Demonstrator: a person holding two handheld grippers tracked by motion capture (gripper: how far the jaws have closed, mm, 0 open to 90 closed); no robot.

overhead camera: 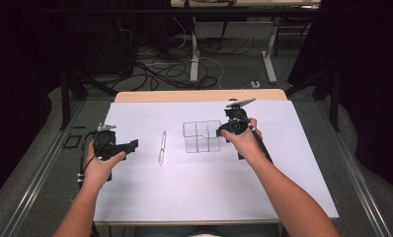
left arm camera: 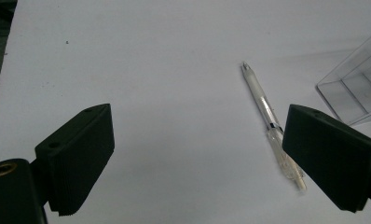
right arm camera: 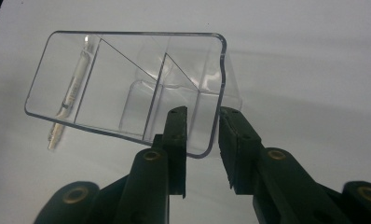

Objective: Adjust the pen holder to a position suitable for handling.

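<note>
White table [overhead camera: 150, 197]: pen [overhead camera: 162, 147], clear organizer [overhead camera: 201, 136].

— What's the counter [overhead camera: 150, 197] like?
— White on top. A clear pen [overhead camera: 162, 147] lies flat ahead of the left jaws; a clear divided organizer [overhead camera: 201, 136] stands at the right jaws.

From my feed, the table [overhead camera: 150, 197] has a white top, with a strip of bare wood [overhead camera: 199, 96] along its far edge. Beyond the table I see grey floor [overhead camera: 229, 69] strewn with black cables [overhead camera: 155, 74], and two white desk legs [overhead camera: 194, 54] rising from it. Black curtains [overhead camera: 367, 74] close in both sides of the table; metal rails [overhead camera: 31, 182] flank it.
</note>
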